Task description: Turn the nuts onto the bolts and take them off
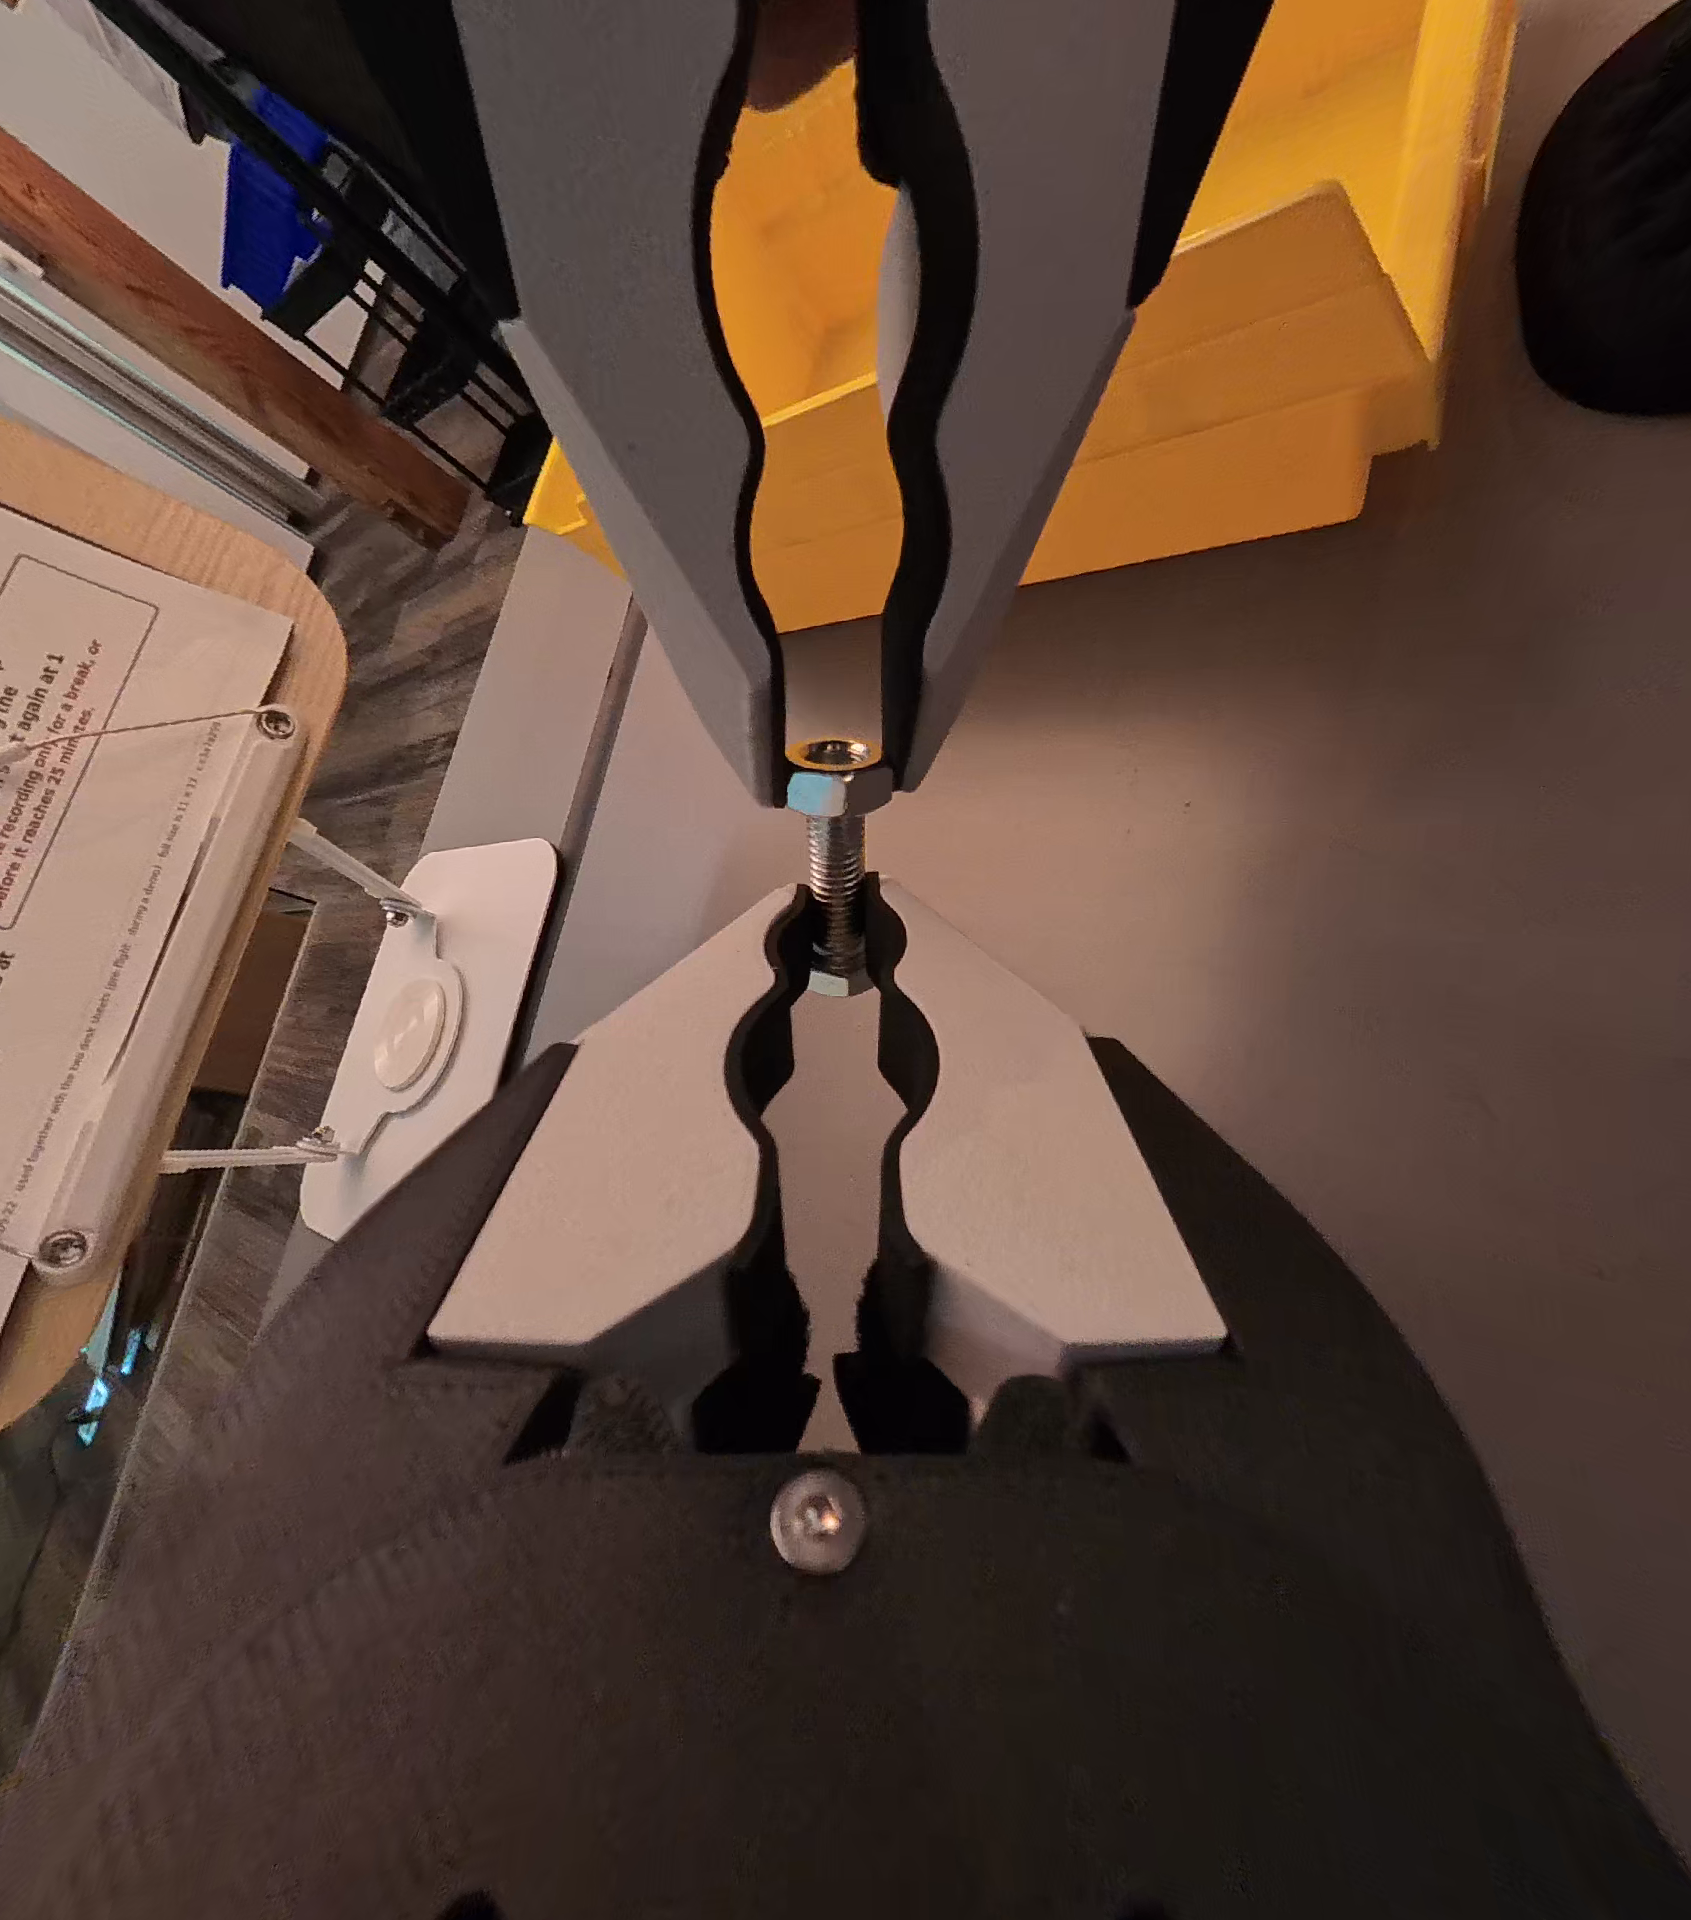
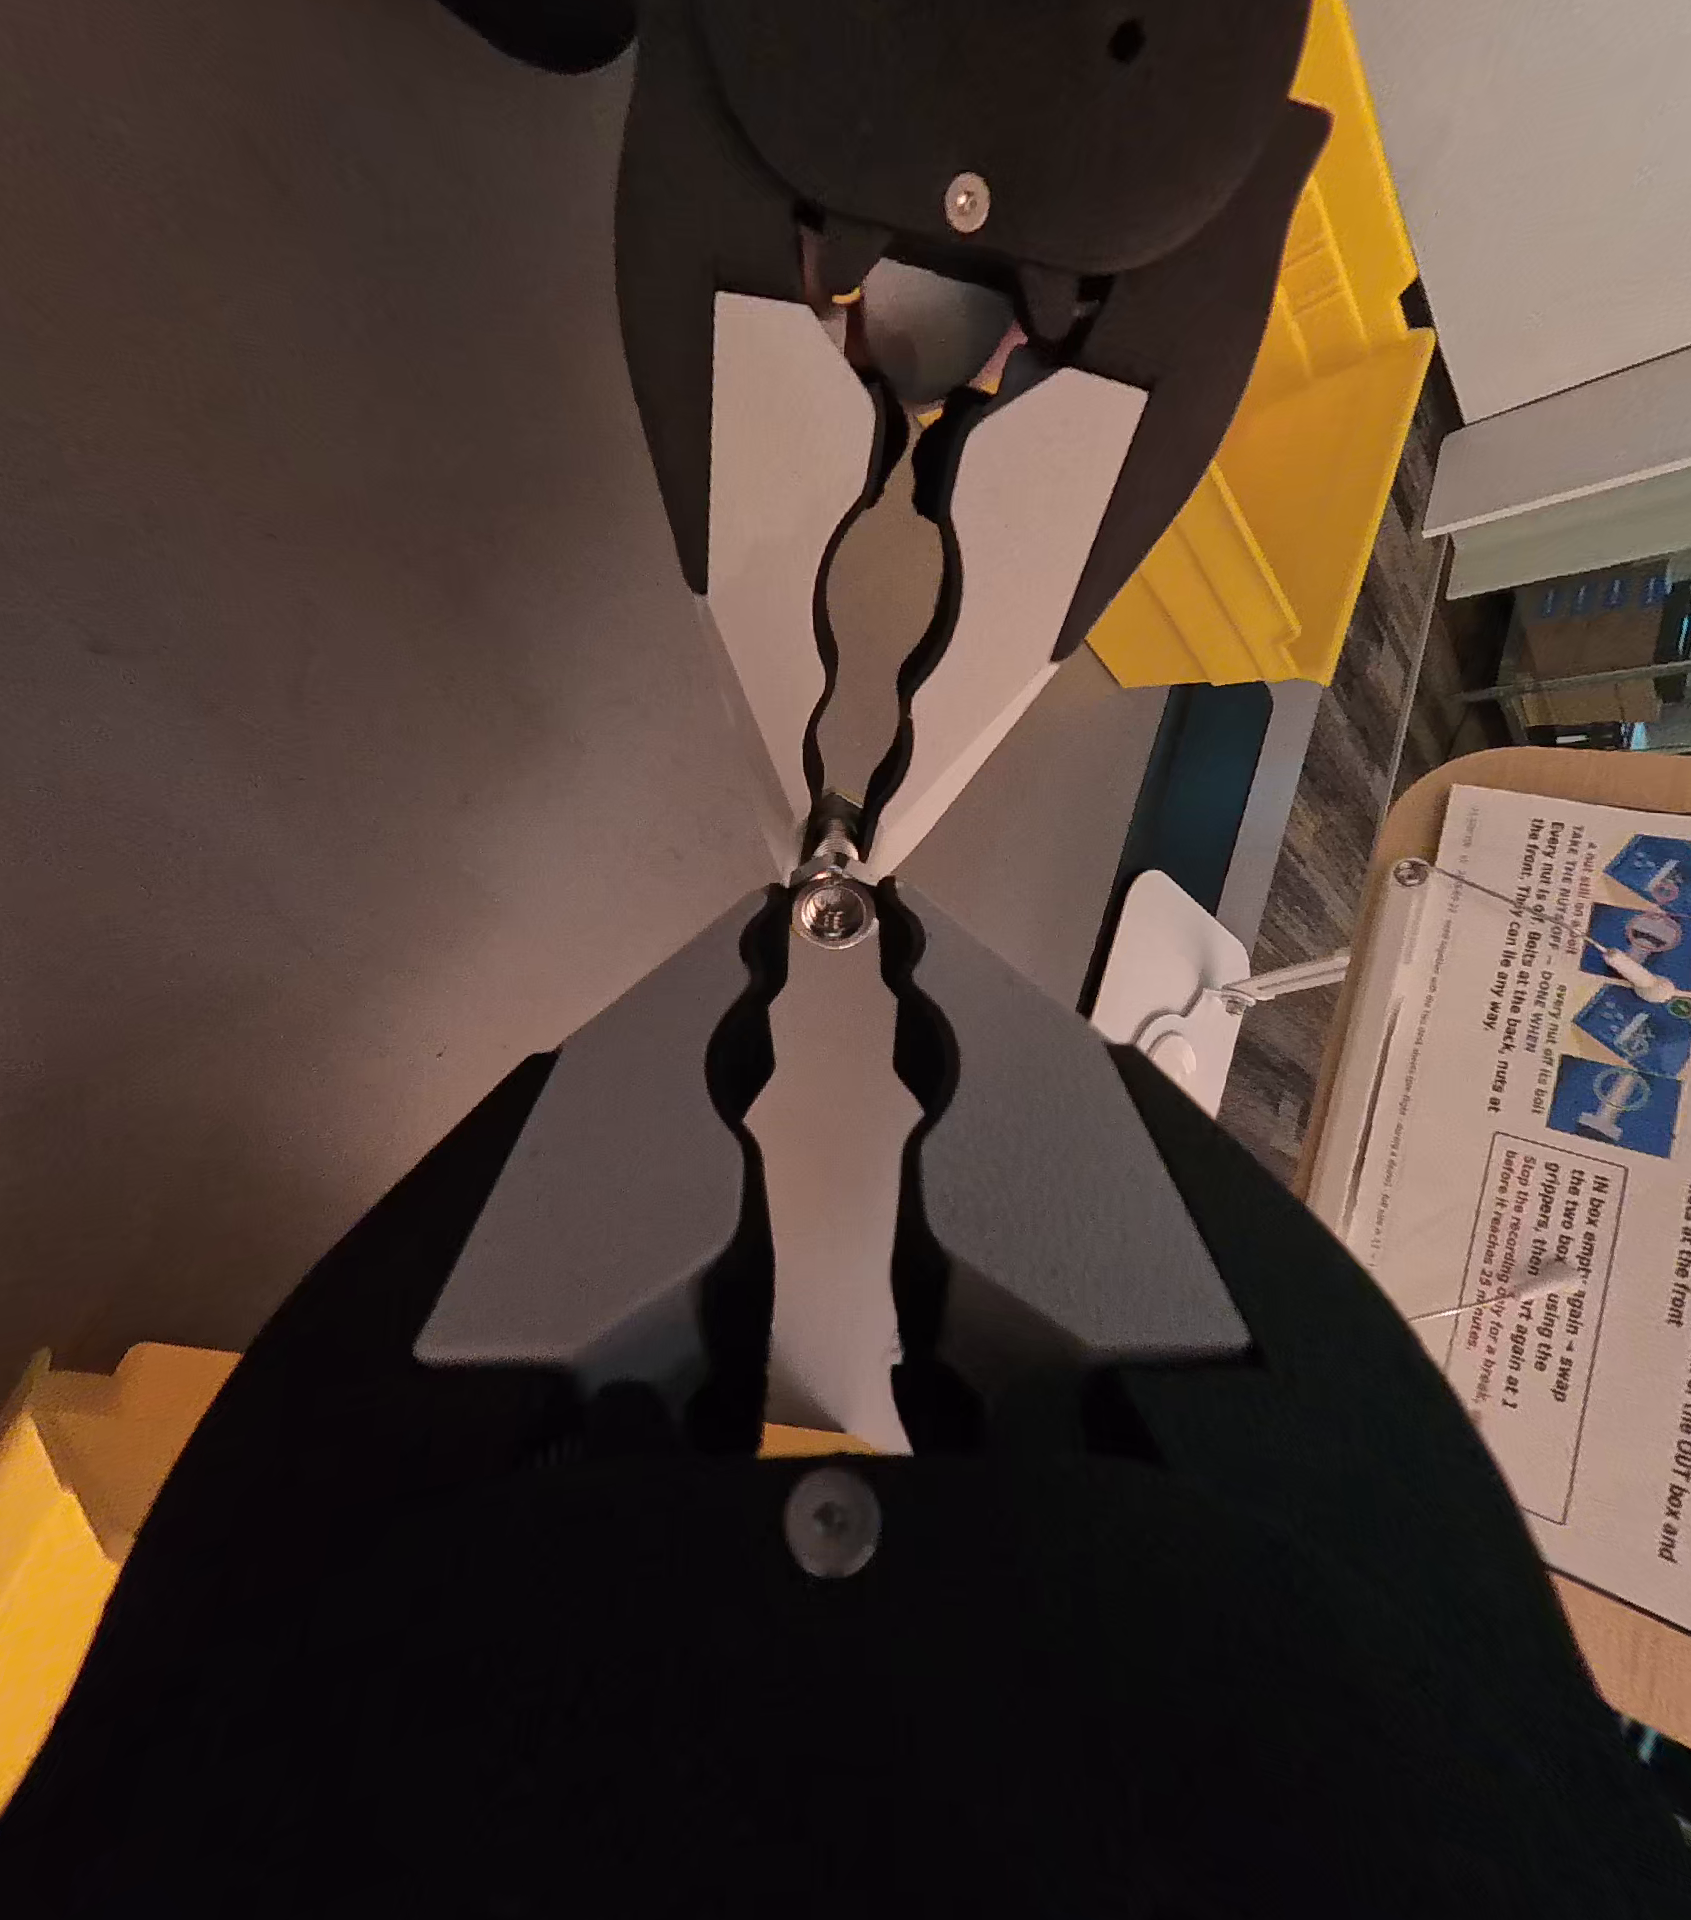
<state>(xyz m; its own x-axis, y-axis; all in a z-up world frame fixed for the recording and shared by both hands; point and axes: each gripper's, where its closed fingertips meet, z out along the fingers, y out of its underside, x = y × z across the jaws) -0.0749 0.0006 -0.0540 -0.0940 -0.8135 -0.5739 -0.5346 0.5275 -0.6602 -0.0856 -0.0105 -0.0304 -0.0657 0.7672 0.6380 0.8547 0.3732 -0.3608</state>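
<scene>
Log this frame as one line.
left gripper: shut on bolt | right gripper: shut on nut | nut at thread tip

This looks like a lab or office workroom set up for recording data. A plain grey table (image 1: 1340,935) lies under the tongs, with yellow plastic parts bins (image 1: 1236,416) behind them. Beside the table, a printed instruction sheet (image 2: 1599,1195) with small pictures is clamped on a light wooden board (image 2: 1506,821). Farther away there are grey patterned floor (image 1: 384,665) and a black wire rack (image 1: 405,312).
</scene>
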